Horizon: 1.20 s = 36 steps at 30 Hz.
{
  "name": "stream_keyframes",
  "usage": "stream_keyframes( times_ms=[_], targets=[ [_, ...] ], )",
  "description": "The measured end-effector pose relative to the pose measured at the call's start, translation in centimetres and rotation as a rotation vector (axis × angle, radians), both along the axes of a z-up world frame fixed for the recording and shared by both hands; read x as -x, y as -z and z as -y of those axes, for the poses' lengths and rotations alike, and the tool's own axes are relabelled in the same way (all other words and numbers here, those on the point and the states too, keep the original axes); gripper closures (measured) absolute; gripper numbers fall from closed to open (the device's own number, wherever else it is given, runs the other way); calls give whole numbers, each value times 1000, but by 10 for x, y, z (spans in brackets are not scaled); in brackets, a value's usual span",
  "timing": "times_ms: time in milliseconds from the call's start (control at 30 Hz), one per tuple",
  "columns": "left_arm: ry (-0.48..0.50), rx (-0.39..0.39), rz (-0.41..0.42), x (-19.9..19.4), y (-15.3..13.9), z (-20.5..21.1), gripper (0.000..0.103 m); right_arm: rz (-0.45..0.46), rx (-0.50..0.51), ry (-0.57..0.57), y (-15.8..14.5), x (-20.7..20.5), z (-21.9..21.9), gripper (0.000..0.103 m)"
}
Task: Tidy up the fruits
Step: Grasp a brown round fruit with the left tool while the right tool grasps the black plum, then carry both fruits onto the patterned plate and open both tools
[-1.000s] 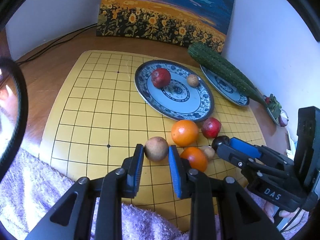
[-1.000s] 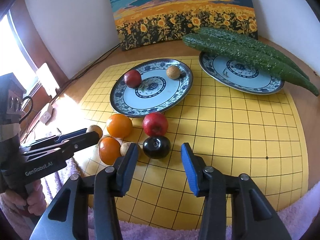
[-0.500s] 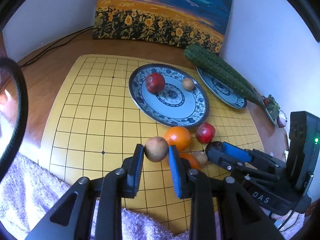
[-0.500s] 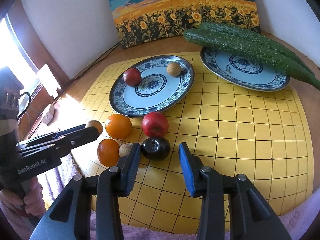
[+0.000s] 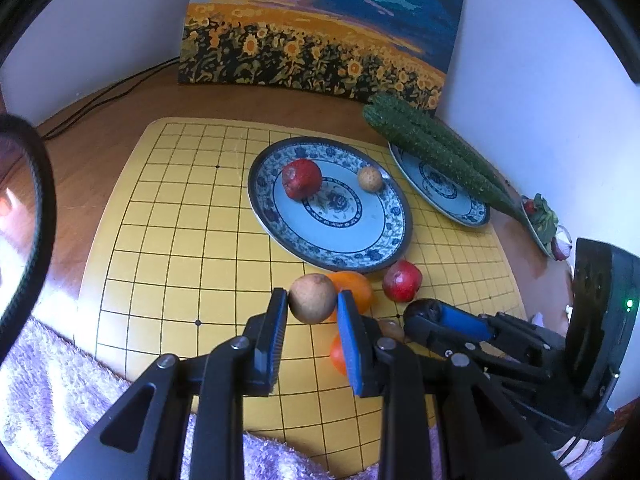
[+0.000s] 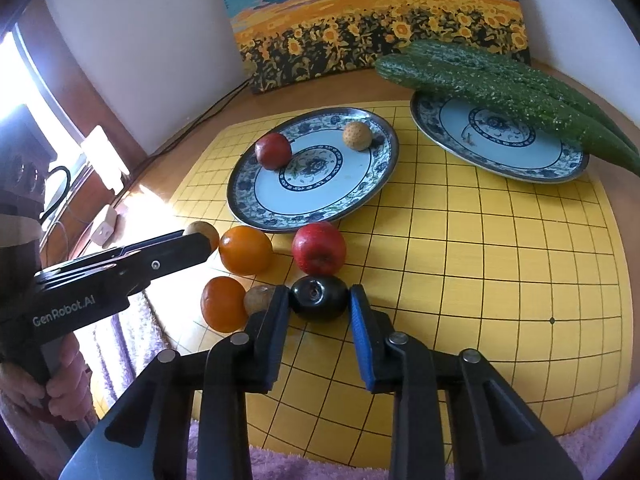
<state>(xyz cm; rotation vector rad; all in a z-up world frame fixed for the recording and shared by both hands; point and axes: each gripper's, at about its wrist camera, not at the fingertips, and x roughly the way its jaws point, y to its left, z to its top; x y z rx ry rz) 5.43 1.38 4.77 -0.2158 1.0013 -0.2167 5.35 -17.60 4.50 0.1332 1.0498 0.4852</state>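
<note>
While your left gripper [image 5: 312, 306] holds the brown fruit [image 5: 312, 298], right gripper [image 6: 320, 304] brackets the dark fruit [image 6: 319, 297], jaws narrow.
Next: carry brown fruit to the plate [image 5: 280, 224] mid-board; clamp dark fruit.

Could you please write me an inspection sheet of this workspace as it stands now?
Surface: yellow grid board on a wooden table; purple fluffy cloth at the near edge.
Job's things: fruit plate holds a red fruit and a small tan fruit. On the board: two oranges, red apple, dark fruit, small brown fruit.
Clutter: second plate with cucumbers.
Grippers: left gripper shut on brown round fruit; right gripper open, jaws either side of the dark fruit.
Cables: black cable along the wall.
Surroundings: sunflower painting, white walls.
</note>
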Motion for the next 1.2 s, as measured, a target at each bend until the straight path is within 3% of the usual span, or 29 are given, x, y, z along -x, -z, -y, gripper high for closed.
stream_keyframes(
  times_ms=[567,1200],
  targets=[
    [5,-10,32,-11,-3,5,76,59,-18,24,-19,1,11,72],
    [11,-49,34,-53,2,8,76,128,35,-10,-39,-35,-2,72]
  ],
)
